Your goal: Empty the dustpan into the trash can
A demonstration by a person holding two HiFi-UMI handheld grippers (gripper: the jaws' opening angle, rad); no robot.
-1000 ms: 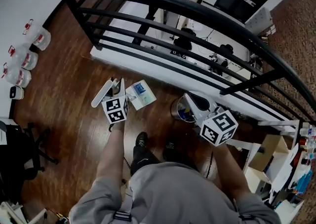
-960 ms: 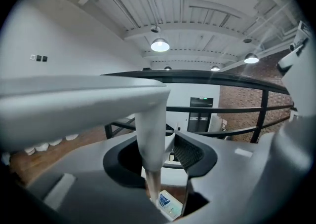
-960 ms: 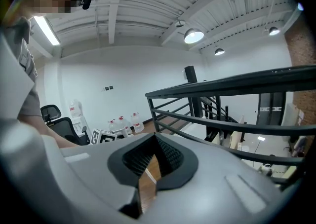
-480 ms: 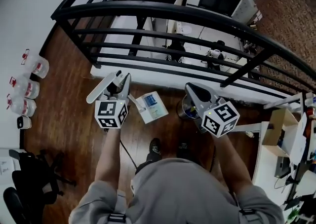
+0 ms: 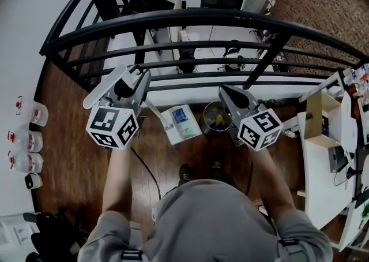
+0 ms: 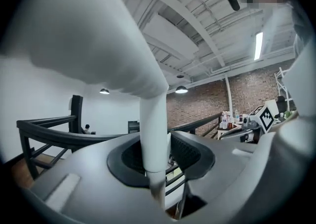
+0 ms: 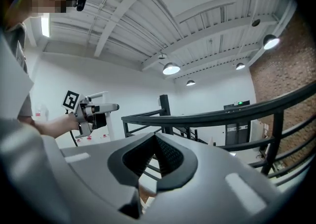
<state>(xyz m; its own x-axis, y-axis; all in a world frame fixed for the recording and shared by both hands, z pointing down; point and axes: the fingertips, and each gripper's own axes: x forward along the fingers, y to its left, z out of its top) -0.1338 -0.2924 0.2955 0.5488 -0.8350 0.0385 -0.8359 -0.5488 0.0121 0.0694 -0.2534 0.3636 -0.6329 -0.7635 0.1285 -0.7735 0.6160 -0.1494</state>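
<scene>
Dark wood floor (image 5: 75, 157) on the near side of a black railing (image 5: 190, 18). The dustpan (image 5: 183, 122) hangs just left of the trash can (image 5: 206, 118). It looks light and stiff, and is best held by its white handle (image 6: 154, 134). The left gripper's (image 6: 159, 159) jaws, just closing narrower, clamp that handle. The right gripper's (image 7: 157, 144) jaws are together and empty.

Dark wood floor (image 5: 75, 157) lies beneath both tools. A black metal railing (image 5: 190, 18) curves just ahead of the left tool (image 5: 124, 79) and the right tool (image 5: 229, 93), with brown carpet (image 5: 323, 1) on a lower level beyond. A white wall (image 5: 23, 36) stands left of the left tool, with what appear to be plastic jugs (image 5: 36, 114) at its foot. A white counter (image 5: 316, 168) stands right of the right tool. Overhead are a white beamed ceiling (image 7: 148, 16) and pendant lamps (image 7: 171, 68). The far wall is a brick wall (image 6: 197, 104).
</scene>
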